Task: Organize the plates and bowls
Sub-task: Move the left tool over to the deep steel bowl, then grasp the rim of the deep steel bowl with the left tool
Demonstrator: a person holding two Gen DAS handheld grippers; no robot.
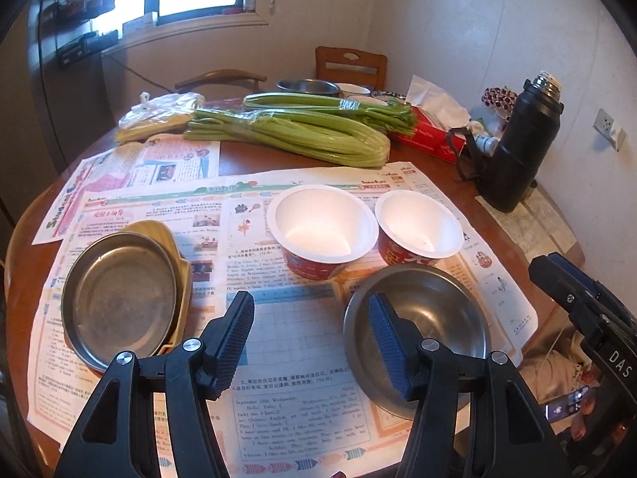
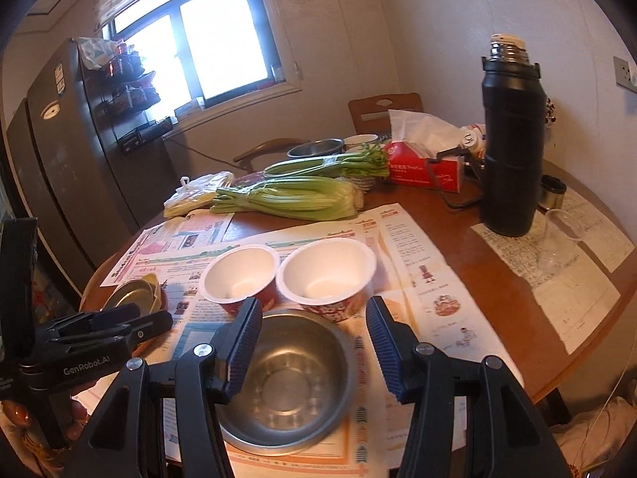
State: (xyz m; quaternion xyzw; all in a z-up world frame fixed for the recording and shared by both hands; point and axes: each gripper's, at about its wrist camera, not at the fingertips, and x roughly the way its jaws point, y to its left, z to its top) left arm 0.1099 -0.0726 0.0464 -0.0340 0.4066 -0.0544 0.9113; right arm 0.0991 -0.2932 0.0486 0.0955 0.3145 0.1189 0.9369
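Observation:
On the newspaper, a flat steel plate (image 1: 119, 298) rests on a yellow plate (image 1: 159, 235) at the left. Two white-lined red paper bowls (image 1: 322, 227) (image 1: 418, 227) stand side by side in the middle. A steel bowl (image 1: 438, 318) sits nearer, on the right. My left gripper (image 1: 310, 342) hovers open over bare newspaper between the steel plate and the steel bowl. My right gripper (image 2: 314, 342) hangs open above the steel bowl (image 2: 290, 378), its fingers straddling the bowl's width without touching it. Both paper bowls (image 2: 243, 275) (image 2: 326, 271) stand just beyond it.
The round wooden table (image 2: 458, 231) also holds celery bunches (image 1: 286, 135), a plastic bag (image 1: 159, 115), a red tissue box (image 2: 422, 167), a black thermos (image 2: 513, 139), a clear cup (image 2: 557, 239) and another steel bowl (image 1: 306, 87) at the back. Chairs and a fridge (image 2: 67, 159) stand behind.

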